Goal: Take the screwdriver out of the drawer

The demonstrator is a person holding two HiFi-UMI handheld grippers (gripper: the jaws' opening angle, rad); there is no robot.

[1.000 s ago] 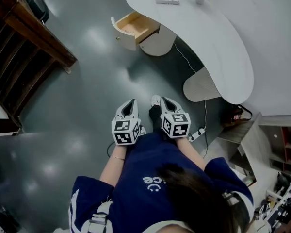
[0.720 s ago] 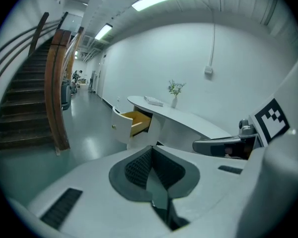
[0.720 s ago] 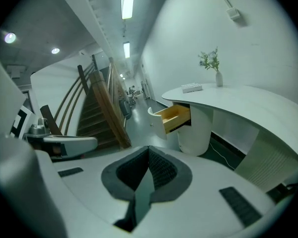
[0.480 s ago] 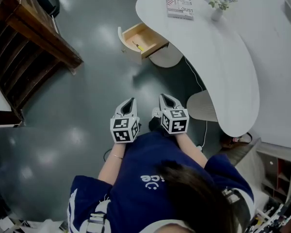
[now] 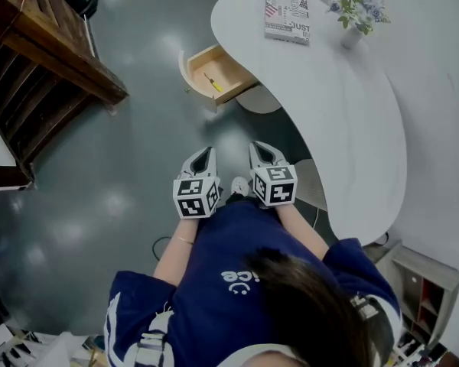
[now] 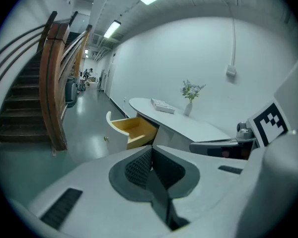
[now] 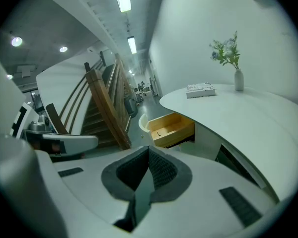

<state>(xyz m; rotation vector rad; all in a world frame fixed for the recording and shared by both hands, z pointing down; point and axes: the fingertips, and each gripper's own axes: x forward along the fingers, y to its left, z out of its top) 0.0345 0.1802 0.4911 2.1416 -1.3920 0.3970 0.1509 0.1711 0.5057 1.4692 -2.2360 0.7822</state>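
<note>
The wooden drawer (image 5: 216,76) stands pulled out from the white curved desk (image 5: 344,121), some way ahead of me. A small yellow-handled screwdriver (image 5: 213,82) lies on the drawer's floor. My left gripper (image 5: 203,154) and right gripper (image 5: 261,149) are held side by side in front of the person's body, above the floor and well short of the drawer. Both are shut with nothing between the pads. In the left gripper view the jaws (image 6: 150,152) meet, with the drawer (image 6: 134,129) beyond. The right gripper view shows its jaws (image 7: 148,155) closed, and the drawer (image 7: 172,128) ahead.
A book (image 5: 288,14) and a vase of flowers (image 5: 355,20) rest on the desk's far end. A wooden staircase (image 5: 46,60) with a railing rises at the left. Glossy grey floor (image 5: 130,167) lies between me and the drawer.
Both grippers have travelled forward together toward the desk. The drawer sits lower in the head view, and the screwdriver inside it has come into sight. The jaws stayed shut.
</note>
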